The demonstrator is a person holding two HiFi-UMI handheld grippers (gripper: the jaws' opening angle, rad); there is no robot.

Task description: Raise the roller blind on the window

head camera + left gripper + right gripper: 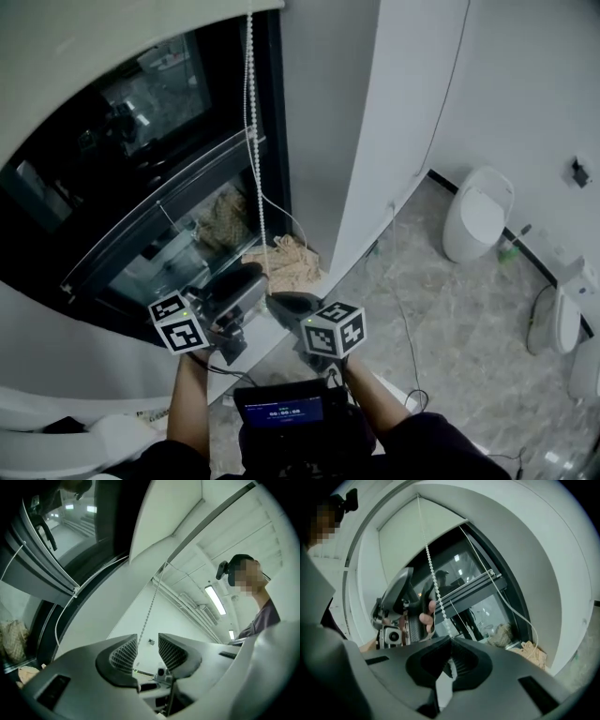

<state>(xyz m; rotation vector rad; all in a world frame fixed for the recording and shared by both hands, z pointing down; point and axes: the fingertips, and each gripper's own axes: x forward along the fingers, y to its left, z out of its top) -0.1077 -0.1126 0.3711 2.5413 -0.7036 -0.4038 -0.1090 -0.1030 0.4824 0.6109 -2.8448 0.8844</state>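
Gripping the bead chain (433, 573) beside a dark window (141, 187) in a pale, bare room.

The right tool (451, 641) is closed on the chain, which runs straight up from its jaws toward the top of the window frame. The left tool (147, 644) sits just beside it with its jaws apart and nothing pressed between them. The chain shows only beyond its tips. The roller blind (408, 531) covers the upper part of the glass, and the lower panes are bare and reflective. A crumpled beige cloth (286, 255) lies at the foot of the window. A plain white wall (375, 112) stands to the right. Below it, a grey marbled tile floor (450, 309) holds loose cables and a rounded white fixture (476, 214) near the far wall.
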